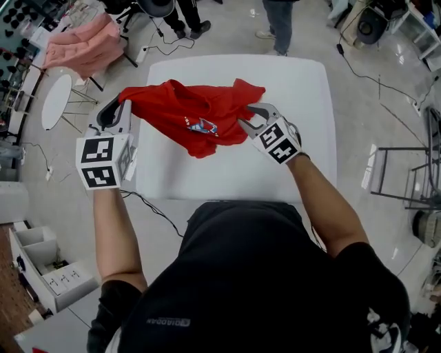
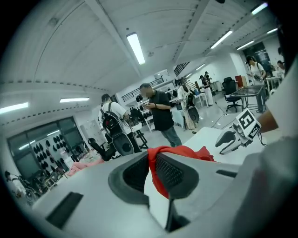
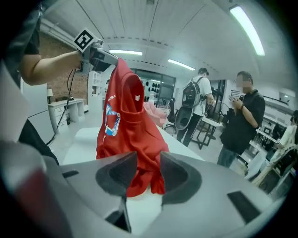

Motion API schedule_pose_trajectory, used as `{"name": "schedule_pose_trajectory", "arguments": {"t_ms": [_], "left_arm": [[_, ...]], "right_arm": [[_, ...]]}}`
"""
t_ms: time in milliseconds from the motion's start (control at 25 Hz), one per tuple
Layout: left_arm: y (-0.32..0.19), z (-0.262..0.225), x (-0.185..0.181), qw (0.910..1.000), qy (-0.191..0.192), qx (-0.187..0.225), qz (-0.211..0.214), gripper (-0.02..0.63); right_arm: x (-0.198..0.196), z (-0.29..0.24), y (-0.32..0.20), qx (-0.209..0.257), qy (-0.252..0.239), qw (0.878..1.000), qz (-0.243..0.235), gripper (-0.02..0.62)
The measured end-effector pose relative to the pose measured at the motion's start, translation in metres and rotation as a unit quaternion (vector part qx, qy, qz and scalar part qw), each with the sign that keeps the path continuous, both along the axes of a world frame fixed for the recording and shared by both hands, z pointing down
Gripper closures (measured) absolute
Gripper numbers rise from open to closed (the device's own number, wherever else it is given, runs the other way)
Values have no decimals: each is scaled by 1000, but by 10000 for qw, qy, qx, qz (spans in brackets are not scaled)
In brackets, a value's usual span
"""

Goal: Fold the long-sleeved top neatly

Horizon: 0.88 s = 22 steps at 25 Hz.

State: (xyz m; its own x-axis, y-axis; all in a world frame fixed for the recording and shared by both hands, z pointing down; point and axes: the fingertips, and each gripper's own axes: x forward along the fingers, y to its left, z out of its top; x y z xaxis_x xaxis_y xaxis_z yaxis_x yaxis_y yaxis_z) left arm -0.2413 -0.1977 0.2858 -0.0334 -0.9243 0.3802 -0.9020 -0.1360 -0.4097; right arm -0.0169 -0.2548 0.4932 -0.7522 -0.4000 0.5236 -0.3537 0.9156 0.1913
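Note:
The red long-sleeved top (image 1: pixel 196 117) hangs bunched above the white table (image 1: pixel 275 158), its printed chest patch facing up. My left gripper (image 1: pixel 117 110) is shut on one edge of it and holds that edge up at the table's left side; in the left gripper view the red cloth (image 2: pixel 186 151) is pinched between the jaws (image 2: pixel 151 162). My right gripper (image 1: pixel 249 118) stands open at the top's right edge. In the right gripper view a fold of the top (image 3: pixel 125 121) lies between its jaws (image 3: pixel 144 167), and the cloth rises to the left gripper (image 3: pixel 100 56).
A pink garment (image 1: pixel 83 45) lies over a stand at the back left, beside a small round white table (image 1: pixel 55 100). People stand beyond the table's far edge (image 1: pixel 279 21). A metal rack (image 1: pixel 406 172) is at the right, a white shelf unit (image 1: pixel 48 269) at the lower left.

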Motion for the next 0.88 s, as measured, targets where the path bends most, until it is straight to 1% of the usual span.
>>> {"name": "schedule_pose_trajectory", "arguments": {"t_ms": [120, 240, 320, 400, 480, 520, 600, 640, 680, 720, 800, 840, 880], "left_arm": [[0, -9, 8, 9999, -49, 69, 75, 563], [1, -9, 10, 9999, -24, 87, 101, 563], [4, -9, 11, 9999, -3, 80, 105, 563], [6, -8, 11, 9999, 5, 62, 115, 563], [10, -6, 13, 9999, -6, 26, 134, 563], [12, -4, 13, 9999, -13, 0, 133, 563], [15, 1, 14, 9999, -10, -55, 94, 563], [17, 3, 14, 9999, 1, -75, 67, 563], [18, 5, 13, 10000, 13, -86, 44, 563], [21, 6, 11, 10000, 22, -91, 25, 563], [26, 8, 9, 9999, 24, -103, -13, 563], [29, 9, 9, 9999, 24, -115, -34, 563], [31, 10, 9, 9999, 26, -135, -54, 563]], "right_arm": [[-19, -7, -2, 139, 117, 9994, -279, 438], [-41, 10, -1, 286, 469, 9969, -562, 439], [-46, 19, -6, 341, 610, 9955, -636, 427], [-46, 14, -16, 197, 463, 9968, -629, 423], [-45, 6, -25, 48, 369, 9962, -786, 427], [-45, 3, -26, -72, 356, 9943, -1003, 428], [-43, 1, -21, -420, 418, 9860, -1559, 436], [-41, 1, -24, -482, 529, 9828, -1704, 443], [-38, 1, -32, -382, 691, 9824, -1695, 453], [-38, 3, -44, -175, 874, 9829, -1613, 463], [-45, 8, -59, 169, 1154, 9802, -1599, 445], [-51, 11, -62, 204, 1238, 9773, -1707, 439], [-57, 16, -63, 134, 1308, 9739, -1852, 432]]}}
